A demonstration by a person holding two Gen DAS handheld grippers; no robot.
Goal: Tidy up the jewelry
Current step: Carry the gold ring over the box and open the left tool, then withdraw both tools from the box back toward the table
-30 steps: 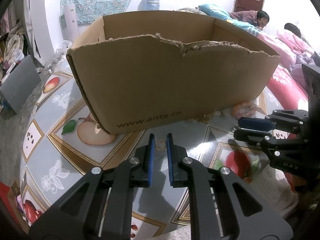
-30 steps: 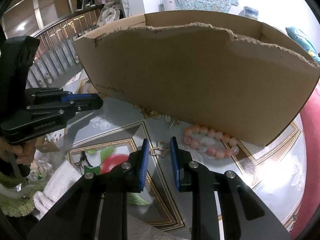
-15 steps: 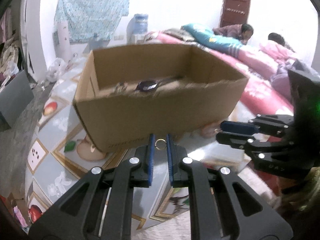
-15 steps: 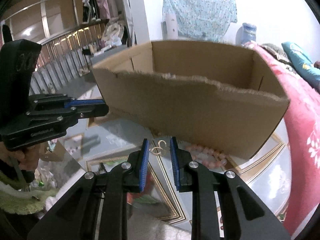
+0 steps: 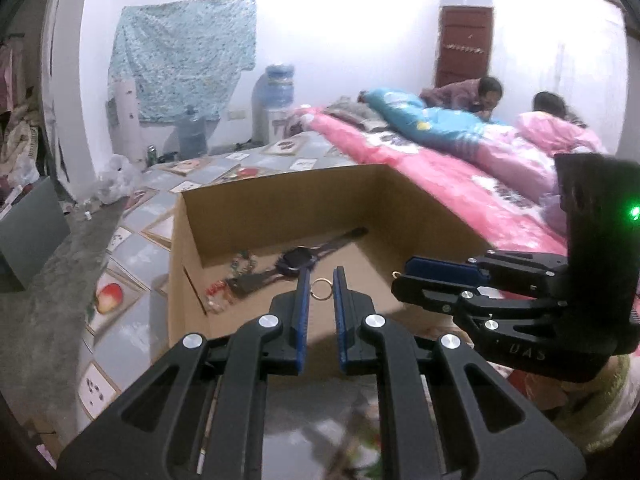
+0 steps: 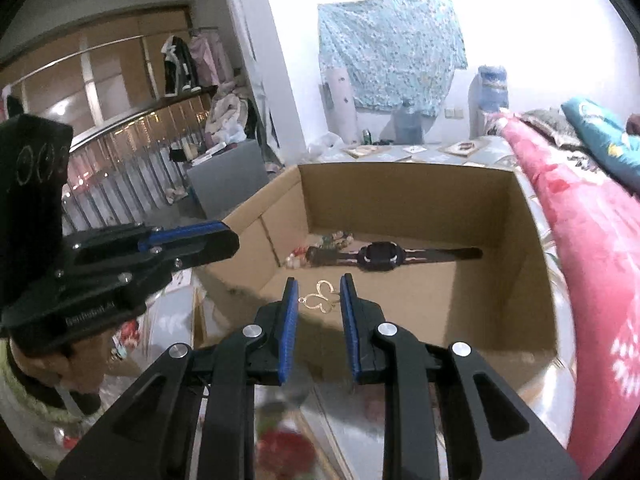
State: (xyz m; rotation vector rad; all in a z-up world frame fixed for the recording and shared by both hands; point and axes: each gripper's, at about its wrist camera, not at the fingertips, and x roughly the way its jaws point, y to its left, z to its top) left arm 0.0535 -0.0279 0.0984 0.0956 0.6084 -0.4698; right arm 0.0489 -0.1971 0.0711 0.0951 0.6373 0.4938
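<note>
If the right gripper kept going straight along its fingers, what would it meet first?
Probably the bare floor of the cardboard box, short of the black watch. The right gripper, holding a gold butterfly-shaped charm, points down into it; depth is uncertain.

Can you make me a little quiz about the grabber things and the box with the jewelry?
1. True or false: the left gripper pinches a small gold ring.
2. What shape is the gold earring in the right gripper? A) star B) butterfly C) heart
3. Fill in: a black ____ lies on the floor of the cardboard box, next to some beads.

Key: 1 true. 2 B. 3 watch.
</note>
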